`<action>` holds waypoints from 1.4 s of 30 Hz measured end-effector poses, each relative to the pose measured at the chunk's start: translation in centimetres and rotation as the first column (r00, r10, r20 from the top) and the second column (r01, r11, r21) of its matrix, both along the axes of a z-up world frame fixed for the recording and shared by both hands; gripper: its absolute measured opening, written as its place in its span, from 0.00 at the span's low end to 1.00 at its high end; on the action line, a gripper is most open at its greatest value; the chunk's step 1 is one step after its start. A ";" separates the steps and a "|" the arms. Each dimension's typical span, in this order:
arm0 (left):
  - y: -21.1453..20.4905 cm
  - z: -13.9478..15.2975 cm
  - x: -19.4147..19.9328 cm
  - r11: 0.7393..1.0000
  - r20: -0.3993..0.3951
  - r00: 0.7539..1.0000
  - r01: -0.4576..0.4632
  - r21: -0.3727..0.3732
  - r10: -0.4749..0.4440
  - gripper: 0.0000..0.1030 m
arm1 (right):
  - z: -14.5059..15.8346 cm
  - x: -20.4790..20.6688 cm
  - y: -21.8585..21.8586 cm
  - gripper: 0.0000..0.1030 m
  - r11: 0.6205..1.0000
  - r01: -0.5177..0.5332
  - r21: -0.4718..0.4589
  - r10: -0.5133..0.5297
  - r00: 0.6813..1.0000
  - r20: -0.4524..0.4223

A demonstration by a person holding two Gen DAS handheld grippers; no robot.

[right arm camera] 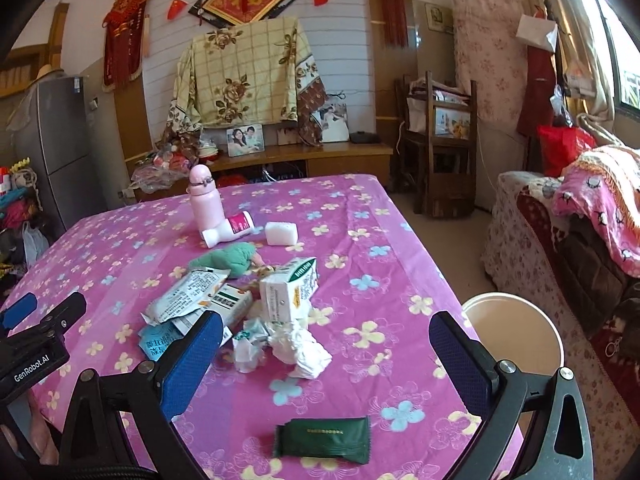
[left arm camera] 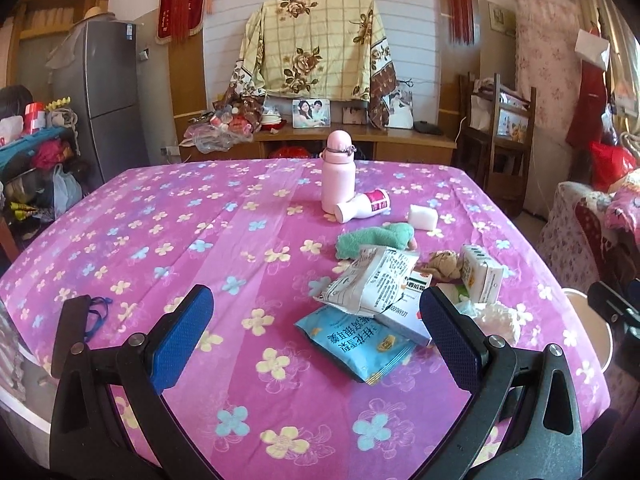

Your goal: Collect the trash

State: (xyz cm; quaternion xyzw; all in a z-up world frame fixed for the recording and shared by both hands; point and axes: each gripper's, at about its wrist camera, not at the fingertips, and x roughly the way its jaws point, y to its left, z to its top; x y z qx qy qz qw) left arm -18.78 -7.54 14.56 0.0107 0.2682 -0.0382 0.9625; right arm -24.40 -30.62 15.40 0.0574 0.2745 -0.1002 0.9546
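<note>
Hovering over the near edge of the table, both grippers are spread wide and hold nothing. The left gripper (left arm camera: 316,332) has its blue-padded fingers (left arm camera: 182,336) either side of a light blue foil sachet (left arm camera: 356,344), above it, not touching. The right gripper (right arm camera: 326,356) frames a crumpled white tissue wad (right arm camera: 296,350), with a dark green foil packet (right arm camera: 322,438) lying flat near the table's near edge.

From what I can see, the collecting has hardly begun. Beyond the fingers the litter sits heaped toward the table's right side: a creased white printed wrapper (right arm camera: 188,296), a small white and green carton (right arm camera: 288,292) and a flat white medicine box (left arm camera: 400,322). Further back lie a green cloth (left arm camera: 374,240), a white bottle with a pink label (left arm camera: 364,206) on its side, a white block (left arm camera: 422,218) and an upright pale pink flask (left arm camera: 338,174).

The round white bucket (right arm camera: 516,334) waits on the floor just off the table's right edge; its inside looks bare. By my reckoning, everything is left to do.
</note>
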 end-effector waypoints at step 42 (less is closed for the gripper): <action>-0.5 -0.3 -0.5 1.000 0.017 1.000 0.012 -0.021 -0.012 1.00 | -0.6 0.9 0.6 0.99 1.000 -0.010 -0.007 0.010 1.000 -0.012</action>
